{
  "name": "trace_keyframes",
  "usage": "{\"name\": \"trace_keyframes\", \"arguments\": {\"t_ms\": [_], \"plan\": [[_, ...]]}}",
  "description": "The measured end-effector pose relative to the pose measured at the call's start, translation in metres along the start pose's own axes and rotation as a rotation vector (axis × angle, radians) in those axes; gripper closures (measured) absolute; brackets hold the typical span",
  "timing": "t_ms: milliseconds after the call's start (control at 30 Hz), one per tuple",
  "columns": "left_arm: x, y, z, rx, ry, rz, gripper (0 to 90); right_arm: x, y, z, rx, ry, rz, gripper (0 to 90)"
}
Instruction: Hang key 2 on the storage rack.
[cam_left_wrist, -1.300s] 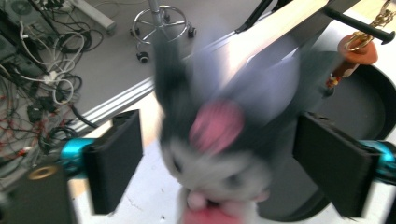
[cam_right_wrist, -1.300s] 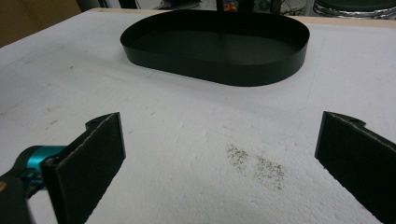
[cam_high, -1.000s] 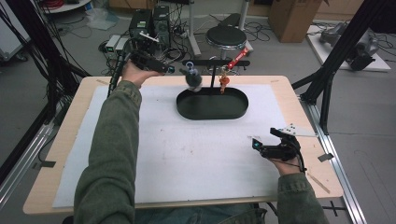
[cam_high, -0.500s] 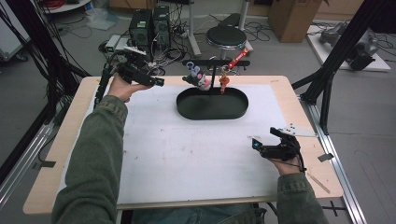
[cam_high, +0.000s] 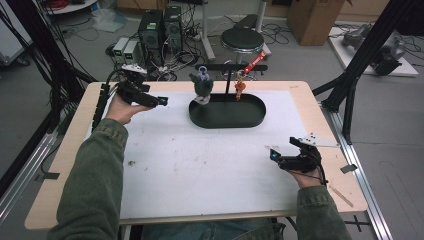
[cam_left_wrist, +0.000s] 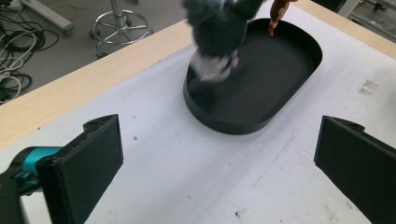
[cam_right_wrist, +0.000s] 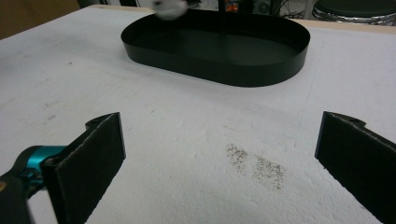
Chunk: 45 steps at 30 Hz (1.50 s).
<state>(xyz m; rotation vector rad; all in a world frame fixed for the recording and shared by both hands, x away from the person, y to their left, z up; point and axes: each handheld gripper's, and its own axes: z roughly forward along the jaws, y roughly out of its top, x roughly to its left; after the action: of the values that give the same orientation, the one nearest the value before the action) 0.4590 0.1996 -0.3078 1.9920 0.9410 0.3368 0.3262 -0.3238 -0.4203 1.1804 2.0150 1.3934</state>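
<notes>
White-covered tabletop (cam_high: 200, 165) is carrying a black oval tray (cam_high: 227, 119) under a hanging rack, where a dark plush toy (cam_high: 202, 85) is dangling over its left end, while the left tool (cam_high: 161, 101) and right tool (cam_high: 273, 155) are hovering spread and empty, well apart.

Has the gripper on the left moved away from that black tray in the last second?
Yes. The left gripper has drawn back leftward from the black tray, leaving the dark plush toy hanging at the tray's left end.
</notes>
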Motion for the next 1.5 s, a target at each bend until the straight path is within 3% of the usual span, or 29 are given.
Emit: {"name": "trace_keyframes", "arguments": {"t_ms": [367,767,967,1300,1500], "plan": [[-0.008,-0.030,-0.021,-0.004,0.014,-0.001,1.7,0.001,0.000,0.000,0.004,-0.011,-0.008,0.6],[-0.014,-0.068,-0.033,0.023,0.060,-0.018,1.7,0.003,-0.001,0.000,0.022,-0.012,-0.003,0.6],[-0.017,-0.076,-0.041,0.013,0.067,-0.032,1.7,0.002,-0.001,0.000,0.018,-0.011,0.004,0.6],[-0.022,-0.088,-0.054,-0.022,0.090,-0.015,1.7,0.000,-0.002,-0.001,0.012,-0.009,0.018,0.6],[-0.020,-0.102,-0.060,-0.024,0.110,-0.036,1.7,0.000,-0.002,-0.001,0.013,-0.012,0.010,0.6]]}}
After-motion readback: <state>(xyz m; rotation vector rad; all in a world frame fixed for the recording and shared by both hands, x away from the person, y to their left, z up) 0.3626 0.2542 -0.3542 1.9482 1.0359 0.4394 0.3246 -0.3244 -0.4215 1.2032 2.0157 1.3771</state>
